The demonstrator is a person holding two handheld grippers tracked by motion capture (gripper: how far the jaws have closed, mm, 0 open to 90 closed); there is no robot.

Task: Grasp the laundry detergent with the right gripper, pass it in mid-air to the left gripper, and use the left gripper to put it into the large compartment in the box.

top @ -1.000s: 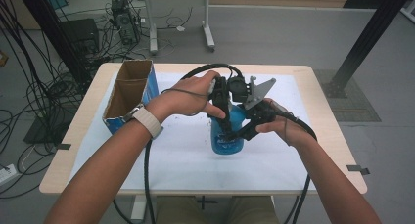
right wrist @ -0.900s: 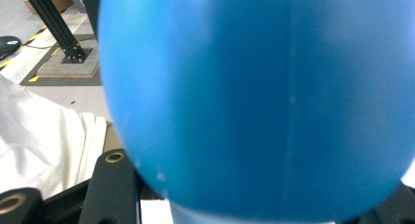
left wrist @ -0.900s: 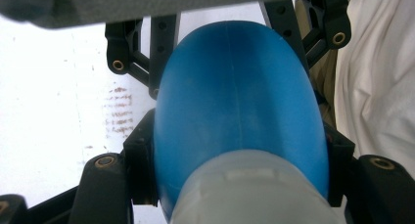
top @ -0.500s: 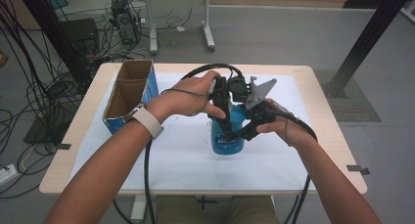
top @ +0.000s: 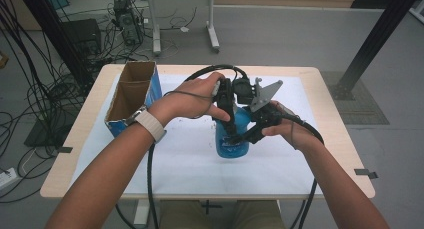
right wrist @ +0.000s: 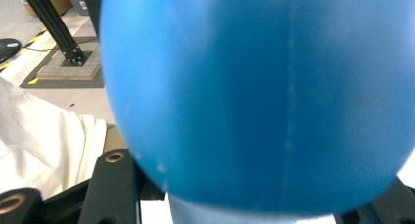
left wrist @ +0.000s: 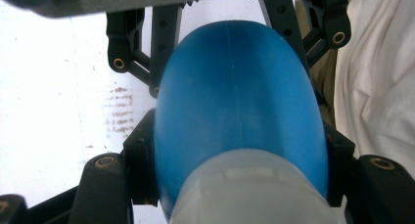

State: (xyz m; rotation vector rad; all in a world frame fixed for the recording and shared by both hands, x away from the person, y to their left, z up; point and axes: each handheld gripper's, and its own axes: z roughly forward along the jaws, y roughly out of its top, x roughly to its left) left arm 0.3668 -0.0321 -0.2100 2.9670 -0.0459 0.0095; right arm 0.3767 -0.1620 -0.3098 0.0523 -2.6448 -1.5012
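A blue plastic bottle (top: pixel 231 141) stands upright on the white sheet (top: pixel 175 164) in the middle of the table. My left gripper (top: pixel 229 124) comes down from above and is shut on the bottle's upper part, near its pale translucent cap (left wrist: pixel 254 190). In the left gripper view the blue body (left wrist: pixel 235 101) runs away between my jaws. My right gripper (top: pixel 240 137) reaches in from the right and is shut on the bottle's body; its black fingers (left wrist: pixel 164 43) clamp the bottle farther down. In the right gripper view the blue bottle (right wrist: pixel 264 97) sits right in front of the lens.
An open cardboard box with blue sides (top: pixel 131 96) stands on the table's left part. Cables trail from both grippers over the near table edge (top: pixel 200 195). Beyond the table are tangled floor cables (top: pixel 35 94), another table's legs (top: pixel 212 31) and a black post (top: pixel 372 44).
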